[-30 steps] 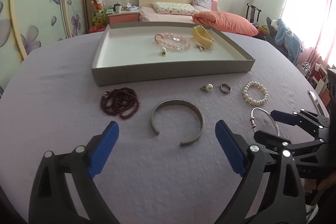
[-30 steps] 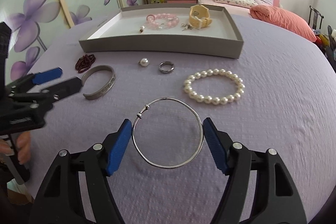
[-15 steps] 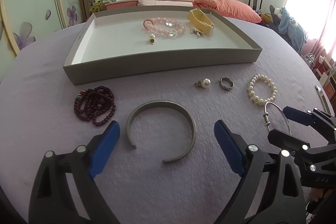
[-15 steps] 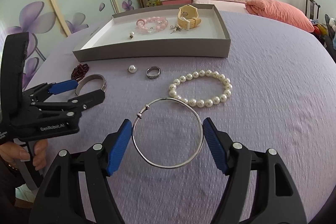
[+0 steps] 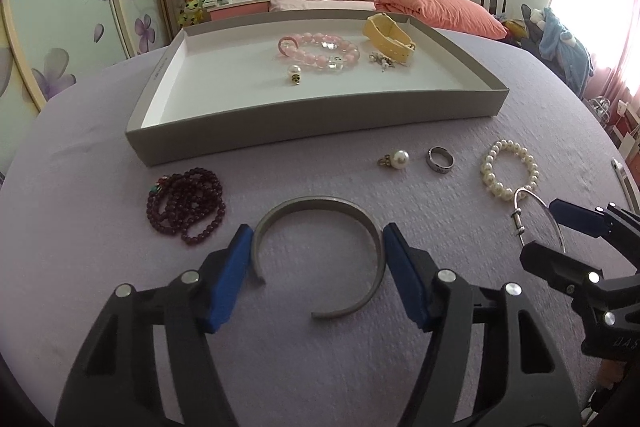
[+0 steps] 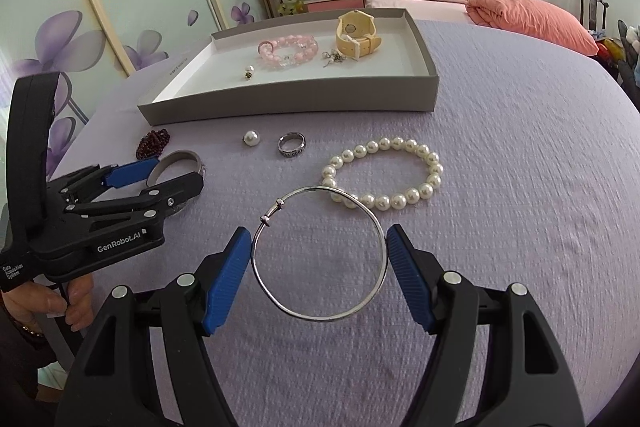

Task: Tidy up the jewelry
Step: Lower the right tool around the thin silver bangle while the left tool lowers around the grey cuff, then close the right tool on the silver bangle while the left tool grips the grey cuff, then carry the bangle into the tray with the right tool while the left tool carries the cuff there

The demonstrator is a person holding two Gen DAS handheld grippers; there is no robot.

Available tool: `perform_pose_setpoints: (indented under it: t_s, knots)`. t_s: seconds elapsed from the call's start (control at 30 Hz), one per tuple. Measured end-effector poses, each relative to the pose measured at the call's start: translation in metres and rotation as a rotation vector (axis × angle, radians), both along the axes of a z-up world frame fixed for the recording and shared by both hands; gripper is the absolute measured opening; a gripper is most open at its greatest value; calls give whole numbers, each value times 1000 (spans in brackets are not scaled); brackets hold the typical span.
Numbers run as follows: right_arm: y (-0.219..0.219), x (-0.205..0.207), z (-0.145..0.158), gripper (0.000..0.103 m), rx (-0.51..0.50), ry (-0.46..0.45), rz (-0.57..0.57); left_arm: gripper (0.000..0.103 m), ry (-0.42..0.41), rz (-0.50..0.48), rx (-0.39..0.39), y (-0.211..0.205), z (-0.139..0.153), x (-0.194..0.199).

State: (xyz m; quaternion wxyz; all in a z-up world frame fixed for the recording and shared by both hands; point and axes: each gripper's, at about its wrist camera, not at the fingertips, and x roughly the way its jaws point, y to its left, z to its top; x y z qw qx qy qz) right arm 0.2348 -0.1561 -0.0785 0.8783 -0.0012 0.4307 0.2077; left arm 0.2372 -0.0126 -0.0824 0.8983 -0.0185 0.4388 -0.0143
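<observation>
Left to right: dark bead strand (image 5: 188,205) lies loose on the purple cloth (image 5: 80,187). Our left gripper (image 5: 318,269) has closed in since a second ago; its pads now touch both sides of the grey cuff (image 5: 320,255), which appears to sit on the cloth. Pearl charm (image 5: 398,159), ring (image 5: 440,159) and pearl bracelet (image 5: 508,171) wait. Our right gripper (image 6: 319,269) stays clamped on the thin silver bangle (image 6: 320,255). Both pieces likely go to the tray (image 5: 320,123) next.
</observation>
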Motion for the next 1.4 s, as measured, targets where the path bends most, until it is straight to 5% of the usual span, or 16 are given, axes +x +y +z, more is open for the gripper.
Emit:
perform_pose_setpoints:
  t_s: [0.63,1.1,1.4]
  knots:
    - [31,1,37,71,3,-124,39,66,-229,153,-53,69,76,-59]
    - [44,9,47,71,-5,-164,47,66,-249,167,-73,74,83,-54]
    - [40,53,102,71,-8,-352,-63,66,-316,174,-86,73,108,-15]
